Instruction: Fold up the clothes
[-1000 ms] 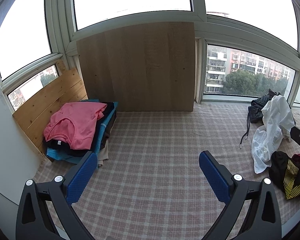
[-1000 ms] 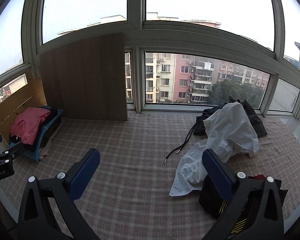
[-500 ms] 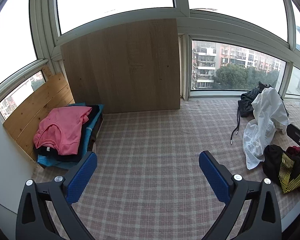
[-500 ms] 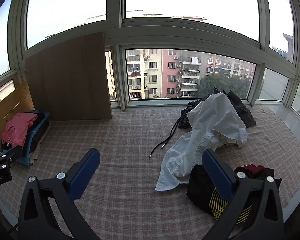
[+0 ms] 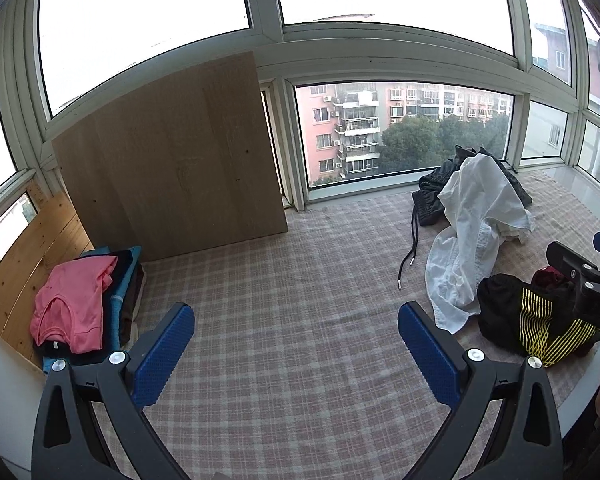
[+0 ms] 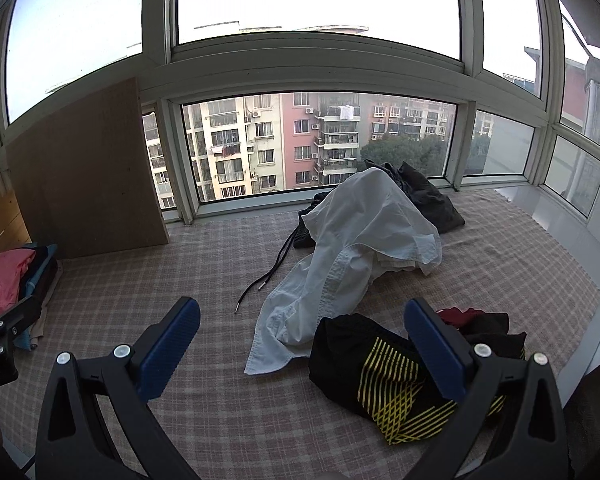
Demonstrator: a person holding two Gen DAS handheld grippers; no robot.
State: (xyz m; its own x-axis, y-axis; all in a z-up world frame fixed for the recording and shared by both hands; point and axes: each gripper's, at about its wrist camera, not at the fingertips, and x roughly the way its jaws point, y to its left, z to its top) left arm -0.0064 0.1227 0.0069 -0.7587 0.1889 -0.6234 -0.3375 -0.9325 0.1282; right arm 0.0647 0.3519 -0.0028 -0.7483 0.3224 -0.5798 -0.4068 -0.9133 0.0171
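A crumpled white shirt (image 6: 352, 252) lies on the checked cloth (image 6: 220, 264), also in the left wrist view (image 5: 472, 232). A black garment with yellow lines (image 6: 384, 376) lies in front of it, seen in the left wrist view (image 5: 540, 320) too. Dark clothes with a drawstring (image 6: 420, 196) lie behind the shirt. A folded stack topped by a pink shirt (image 5: 72, 304) sits at the far left. My left gripper (image 5: 296, 340) is open and empty above the cloth. My right gripper (image 6: 300, 336) is open and empty, just above the black garment.
A wooden board (image 5: 172, 168) leans against the window at the back left. A pine panel (image 5: 32, 256) stands behind the folded stack. Windows enclose the platform on three sides. A dark red garment (image 6: 460, 314) lies beside the black one.
Both grippers have swung to the right. The unfolded pile now sits nearer the centre of both views and the folded stack has slid to the left edge. Both stay open.
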